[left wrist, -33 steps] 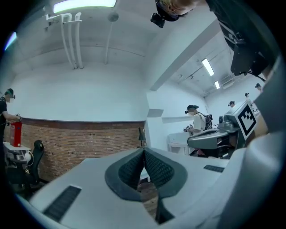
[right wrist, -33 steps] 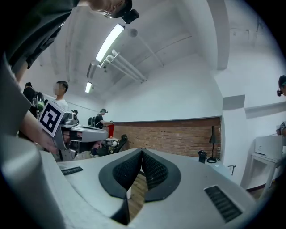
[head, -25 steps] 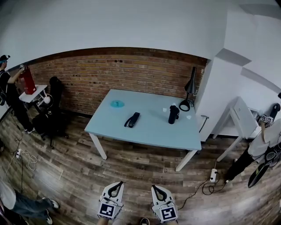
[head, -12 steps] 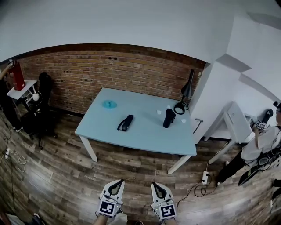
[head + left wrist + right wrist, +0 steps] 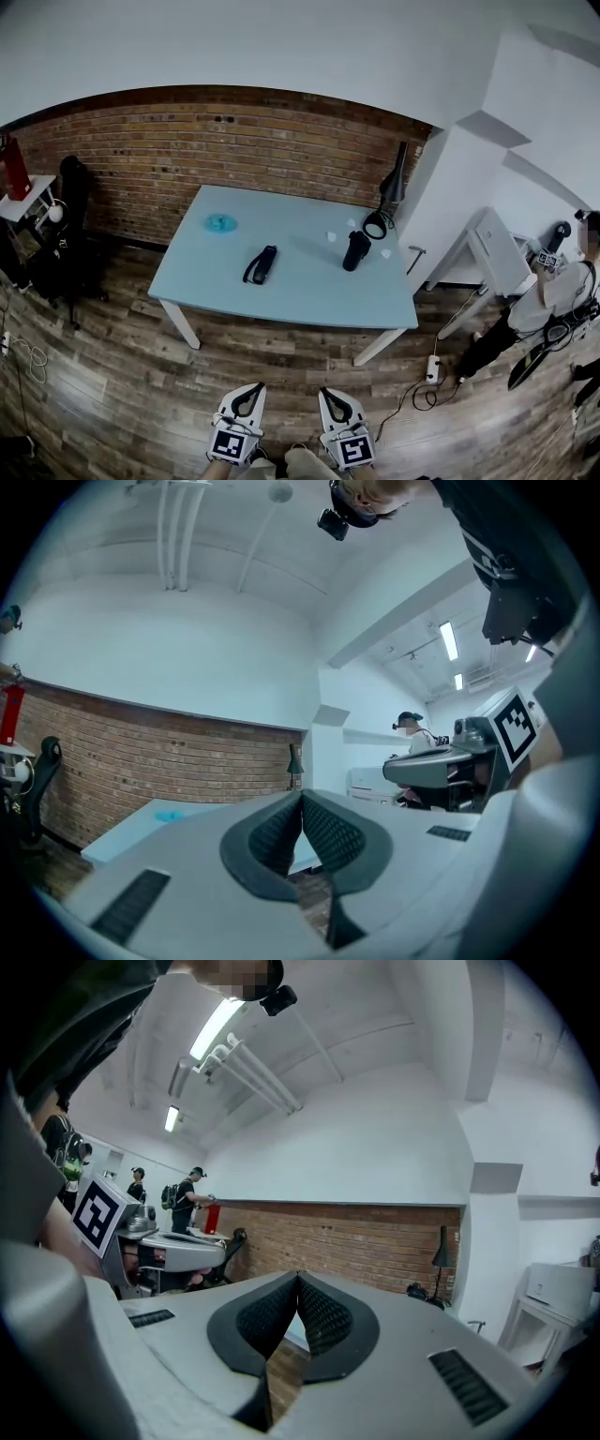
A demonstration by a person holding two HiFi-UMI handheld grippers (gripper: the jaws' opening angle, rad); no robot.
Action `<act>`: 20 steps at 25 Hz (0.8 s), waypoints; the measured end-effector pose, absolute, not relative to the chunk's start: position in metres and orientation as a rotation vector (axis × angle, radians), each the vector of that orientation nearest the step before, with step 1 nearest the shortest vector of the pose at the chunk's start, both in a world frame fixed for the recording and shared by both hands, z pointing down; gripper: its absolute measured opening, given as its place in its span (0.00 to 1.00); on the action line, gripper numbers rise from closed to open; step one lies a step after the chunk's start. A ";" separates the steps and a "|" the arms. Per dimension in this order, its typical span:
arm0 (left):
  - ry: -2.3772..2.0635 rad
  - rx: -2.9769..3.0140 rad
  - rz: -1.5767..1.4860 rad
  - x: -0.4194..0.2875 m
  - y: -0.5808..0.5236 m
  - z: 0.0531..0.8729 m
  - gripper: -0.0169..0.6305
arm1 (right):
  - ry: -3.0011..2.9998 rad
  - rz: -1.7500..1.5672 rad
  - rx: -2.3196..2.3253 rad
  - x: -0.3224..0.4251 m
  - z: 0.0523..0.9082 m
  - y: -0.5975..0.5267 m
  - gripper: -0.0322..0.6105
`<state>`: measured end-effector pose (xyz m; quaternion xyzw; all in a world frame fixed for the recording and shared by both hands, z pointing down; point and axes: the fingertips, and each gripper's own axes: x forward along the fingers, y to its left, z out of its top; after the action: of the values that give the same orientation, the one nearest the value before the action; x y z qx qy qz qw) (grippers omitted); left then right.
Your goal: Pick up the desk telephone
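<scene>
A black desk telephone [image 5: 260, 264] lies on the pale blue table [image 5: 300, 300], left of its middle, in the head view. My left gripper [image 5: 247, 394] and right gripper [image 5: 335, 397] sit side by side at the bottom edge, well short of the table, over the wood floor. Both are shut with nothing between the jaws. In the left gripper view the left gripper [image 5: 301, 796] has its pads touching, and the table [image 5: 131, 829] shows far ahead. The right gripper [image 5: 298, 1280] is likewise closed tip to tip.
On the table stand a black mug-like container [image 5: 355, 250], a small blue disc [image 5: 220, 223] and a black desk lamp [image 5: 389, 192]. A dark chair [image 5: 66, 234] is at the left, a person [image 5: 553, 300] and a white desk at the right. A cable and power strip [image 5: 429, 370] lie on the floor.
The table and telephone have shifted left and slightly nearer in the head view as I walk forward. Both grippers stay shut at the bottom edge.
</scene>
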<state>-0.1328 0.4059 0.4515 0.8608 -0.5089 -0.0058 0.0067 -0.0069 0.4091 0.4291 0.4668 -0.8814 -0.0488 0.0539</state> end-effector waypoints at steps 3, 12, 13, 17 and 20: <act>-1.596 2.679 0.010 -0.134 0.390 0.456 0.07 | -2.684 -0.146 1.411 -0.009 0.435 0.390 0.08; -1.674 2.633 0.080 -0.121 0.333 0.460 0.07 | -2.741 -0.103 1.383 0.011 0.440 0.324 0.08; -1.683 2.628 0.087 -0.117 0.326 0.459 0.07 | -2.749 -0.101 1.386 0.016 0.439 0.316 0.08; -1.710 2.630 0.079 -0.101 0.301 0.460 0.07 | -2.768 -0.114 1.393 0.040 0.437 0.287 0.08; -1.699 2.618 0.117 -0.084 0.285 0.457 0.07 | -2.767 -0.133 1.427 0.062 0.438 0.271 0.08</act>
<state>-0.0840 0.2847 0.4571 0.8383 -0.5439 0.0376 0.0092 0.0615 0.2709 0.4383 0.4579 -0.8879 -0.0427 0.0126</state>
